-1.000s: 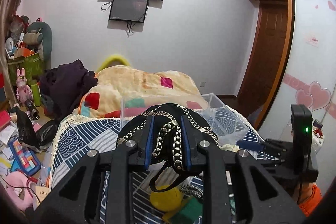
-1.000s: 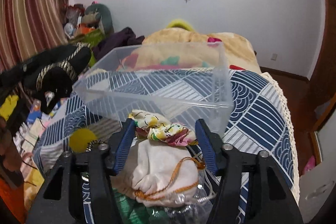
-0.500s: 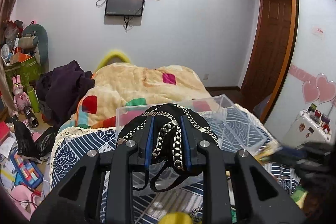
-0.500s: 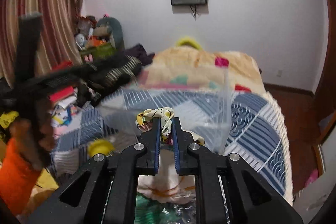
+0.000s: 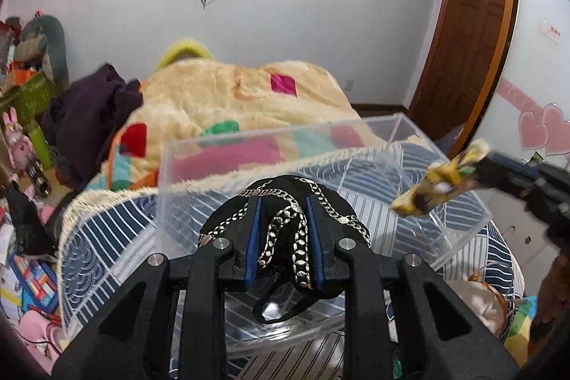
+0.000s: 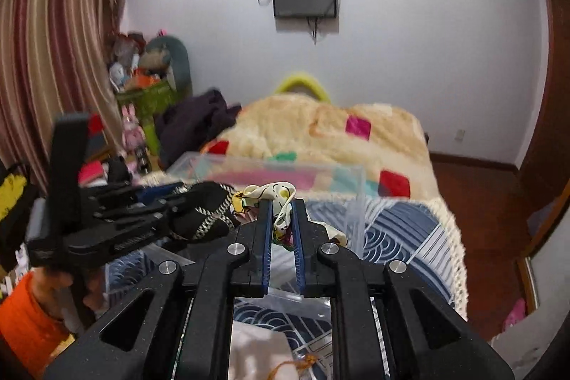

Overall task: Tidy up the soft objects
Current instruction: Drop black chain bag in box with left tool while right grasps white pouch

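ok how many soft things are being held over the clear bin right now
2. A black chain-trimmed pouch sits clamped in the left hand-held gripper, and a yellow patterned scarf in the right hand-held gripper. More soft items below the bin may be hidden.

The left hand-held gripper [image 5: 283, 230] holds the chain-trimmed pouch [image 5: 285, 202] above the bin [image 5: 409, 138], which sits on the bed [image 5: 107, 237] just ahead of it. To its right, the right hand-held gripper [image 6: 282, 219] carries the scarf [image 6: 274, 193] over the bin's right rim. Beyond the bin lies the blanket [image 5: 231, 95]; a drawstring bag [image 6: 260, 355] lies below the right hand-held gripper.
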`<action>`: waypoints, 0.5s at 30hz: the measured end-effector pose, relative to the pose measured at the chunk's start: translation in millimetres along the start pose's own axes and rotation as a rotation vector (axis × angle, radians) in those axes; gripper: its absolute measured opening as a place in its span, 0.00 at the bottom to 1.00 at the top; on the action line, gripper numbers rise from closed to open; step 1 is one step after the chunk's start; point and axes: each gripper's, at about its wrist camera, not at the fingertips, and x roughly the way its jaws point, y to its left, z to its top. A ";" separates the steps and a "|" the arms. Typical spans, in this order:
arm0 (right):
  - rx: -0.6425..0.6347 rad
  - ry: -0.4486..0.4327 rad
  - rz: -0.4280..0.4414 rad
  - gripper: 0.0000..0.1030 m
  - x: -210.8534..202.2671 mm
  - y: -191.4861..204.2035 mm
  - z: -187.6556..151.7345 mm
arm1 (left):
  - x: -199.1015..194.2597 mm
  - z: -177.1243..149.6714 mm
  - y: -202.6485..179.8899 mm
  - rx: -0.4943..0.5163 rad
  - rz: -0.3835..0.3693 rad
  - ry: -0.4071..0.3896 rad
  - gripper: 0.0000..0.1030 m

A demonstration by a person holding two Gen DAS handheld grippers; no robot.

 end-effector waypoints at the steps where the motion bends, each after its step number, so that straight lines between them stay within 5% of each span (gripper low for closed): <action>1: 0.008 0.027 0.007 0.10 7.9 -2.1 -2.8 | 3.6 -1.1 1.7 -0.007 -0.006 0.014 0.24; 9: 0.005 0.145 0.021 0.13 28.9 -9.2 -18.4 | 8.1 -8.1 3.2 -0.019 -0.023 0.048 0.39; 15: 0.013 0.112 0.025 0.34 14.7 -11.0 -15.5 | -18.6 -5.6 -0.5 0.005 -0.014 -0.007 0.58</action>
